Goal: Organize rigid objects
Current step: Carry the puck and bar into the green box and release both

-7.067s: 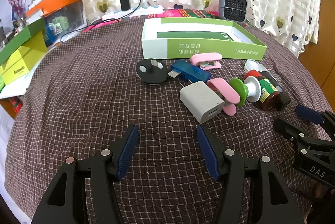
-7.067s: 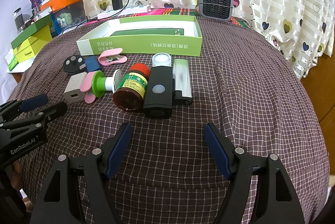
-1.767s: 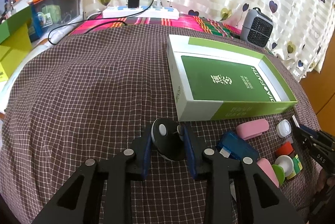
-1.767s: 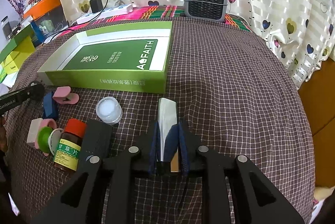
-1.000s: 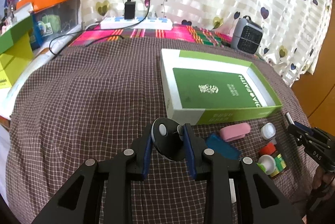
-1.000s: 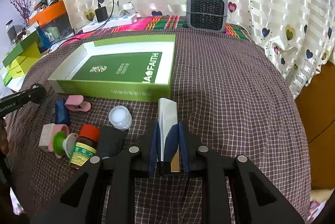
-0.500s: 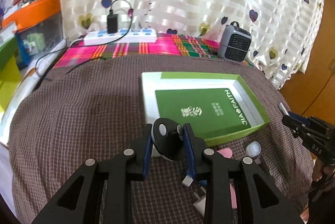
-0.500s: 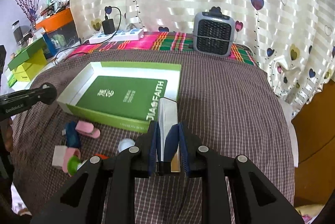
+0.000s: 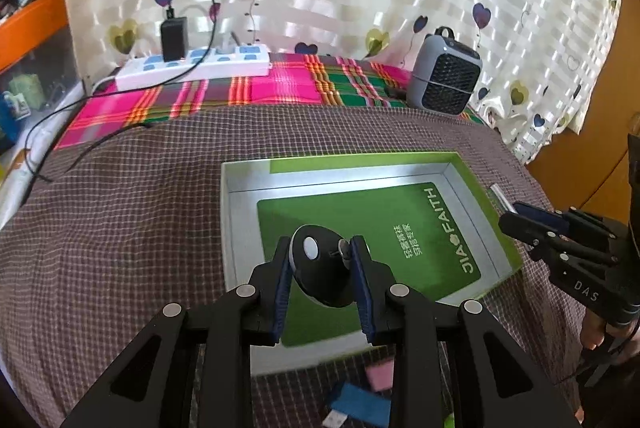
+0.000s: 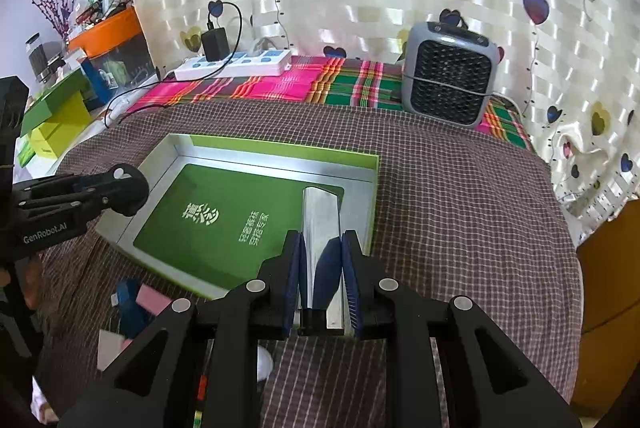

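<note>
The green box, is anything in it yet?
Empty so far: the green box shows only its printed green floor. The black disc and silver bar remain clamped in the hand-held grippers above it.

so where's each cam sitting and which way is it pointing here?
Left wrist: on the left gripper, looking along its fingers down into the green box; the black round remote is clamped between them, and the right gripper shows at the right edge.
Right wrist: on the right gripper, aimed at the same box, clamping a silver bar; the left gripper shows at the left.
Shared: box, fan heater, power strip.
</note>
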A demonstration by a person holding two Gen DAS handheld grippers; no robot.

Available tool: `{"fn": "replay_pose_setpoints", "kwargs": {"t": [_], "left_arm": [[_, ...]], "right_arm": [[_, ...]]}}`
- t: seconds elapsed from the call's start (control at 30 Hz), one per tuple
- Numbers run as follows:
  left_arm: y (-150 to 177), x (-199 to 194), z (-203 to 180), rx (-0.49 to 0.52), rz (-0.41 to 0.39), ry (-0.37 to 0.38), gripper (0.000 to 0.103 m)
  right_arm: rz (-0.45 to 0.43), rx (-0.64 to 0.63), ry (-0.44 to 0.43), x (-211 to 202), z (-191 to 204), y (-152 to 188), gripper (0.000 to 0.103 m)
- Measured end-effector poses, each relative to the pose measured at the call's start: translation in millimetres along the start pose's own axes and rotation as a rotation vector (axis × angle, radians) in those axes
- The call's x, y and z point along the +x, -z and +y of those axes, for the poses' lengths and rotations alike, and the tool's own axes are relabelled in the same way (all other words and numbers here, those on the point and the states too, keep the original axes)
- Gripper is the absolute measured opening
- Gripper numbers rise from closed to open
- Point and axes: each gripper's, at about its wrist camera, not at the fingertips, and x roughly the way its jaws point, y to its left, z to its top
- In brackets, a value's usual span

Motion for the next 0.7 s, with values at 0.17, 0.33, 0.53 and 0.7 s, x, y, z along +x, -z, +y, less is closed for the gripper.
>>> {"fn": "replay_pose_setpoints", "kwargs": {"t": [0.17,0.33,0.53,0.7], "left_arm": [[-6,17,-2,0.008,0.029,0.002,0.027],[-9,35,-4,0.012,0.053,-0.002,0.027],[-8,48,-4,0.021,0.071,-0.01,0.027],[-9,52,-3,0.02,0.071,-0.017,0.027]], "right_arm": [[0.028,-0.007,-0.014,18,2,-6,0.022],[0.054,-0.023,-0.016,38,5,-15,0.022],[0.076,-0.029,-0.008,55,5,-17,0.022],[0.087,-0.044,0.008,65,7,-17,0.022]]}}
